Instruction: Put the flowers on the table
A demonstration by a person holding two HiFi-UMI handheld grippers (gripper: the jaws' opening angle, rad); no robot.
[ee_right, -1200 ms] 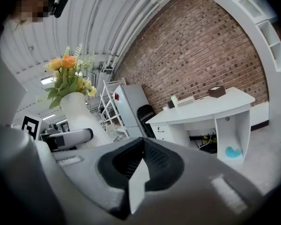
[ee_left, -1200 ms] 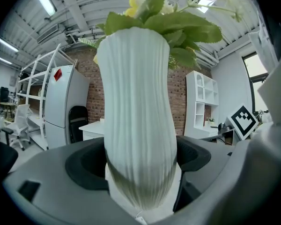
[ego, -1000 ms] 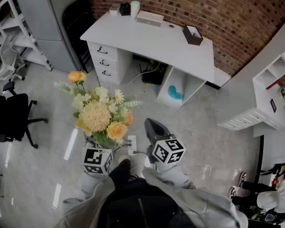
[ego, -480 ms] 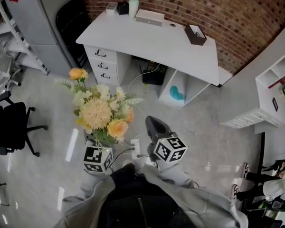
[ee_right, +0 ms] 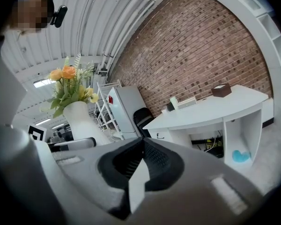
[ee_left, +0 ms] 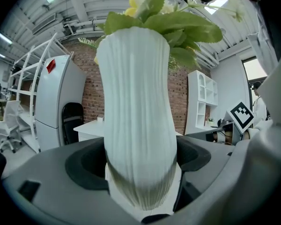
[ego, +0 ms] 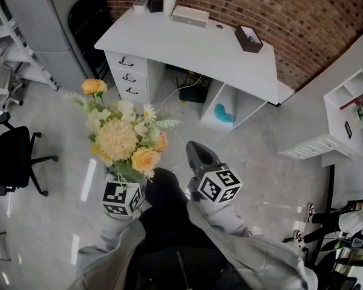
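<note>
Carry phase: left gripper fingers clamp the white vase of flowers upright, well short of the table, right gripper fingers pressed together, empty; next move probably needs walking up and lowering onto bare tabletop

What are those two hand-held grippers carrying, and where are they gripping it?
The left hand-held gripper clamps a white ribbed vase of flowers around its lower body. The right hand-held gripper is shut and empty.
</note>
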